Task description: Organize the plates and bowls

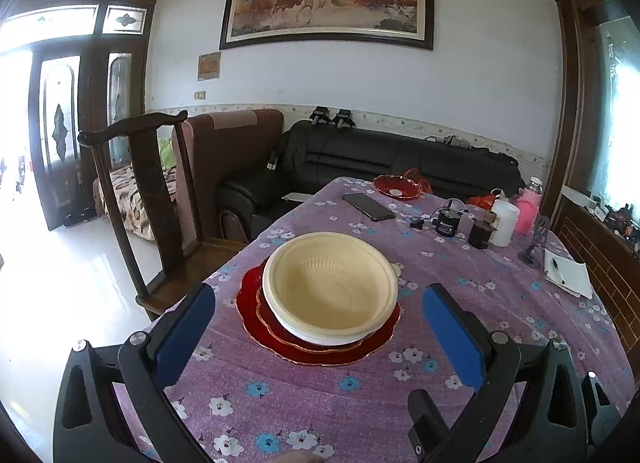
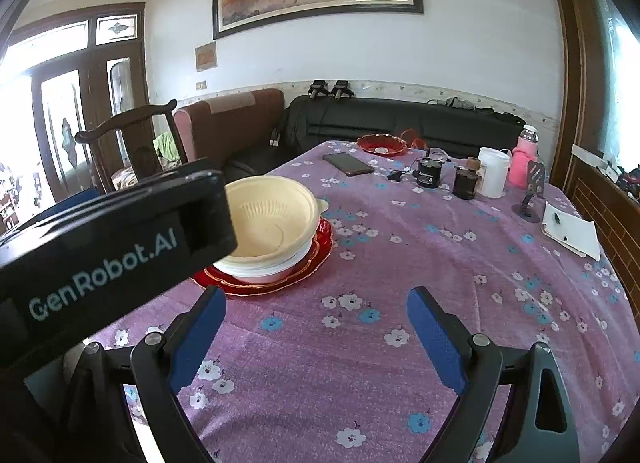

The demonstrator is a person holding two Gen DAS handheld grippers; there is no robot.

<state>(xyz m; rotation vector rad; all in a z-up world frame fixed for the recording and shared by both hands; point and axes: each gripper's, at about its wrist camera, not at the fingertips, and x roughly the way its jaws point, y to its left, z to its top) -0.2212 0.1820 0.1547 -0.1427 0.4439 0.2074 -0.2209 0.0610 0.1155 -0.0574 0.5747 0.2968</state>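
the left gripper [image 1: 318,337] is held wide open with nothing between its blue pads [image 1: 184,333], which are seen hovering above the surface [image 1: 460,275], covered by a purple flowered cloth. directly ahead of this gripper, just beyond the fingertips and centred between them, a cream bowl [image 1: 330,287] is seen. it is nested in a white bowl [image 1: 320,337], and both are stacked on red plates with gilt scalloped rims [image 1: 260,327]. the stack is not touched by either pad.

the right gripper [image 2: 316,333] is likewise spread wide and empty, its pads [image 2: 436,343] above bare cloth. from it the same stack is found ahead and to the left: the cream bowl [image 2: 272,219] over the white bowl [image 2: 260,273] on the red plates [image 2: 316,251]. the stack's left side is partly hidden by the black body of the left gripper [image 2: 108,251], which is close beside the right gripper's left finger.

far ahead of both grippers, near the far edge of the surface, a separate red scalloped dish [image 1: 397,187] is set, with a dark phone [image 1: 368,207] just to the near left of it. further to the right, a black device [image 1: 447,223], a white cup [image 1: 505,222], a pink bottle [image 1: 529,207] and a notepad with a pen [image 1: 566,271] are grouped, all well apart from the stack.
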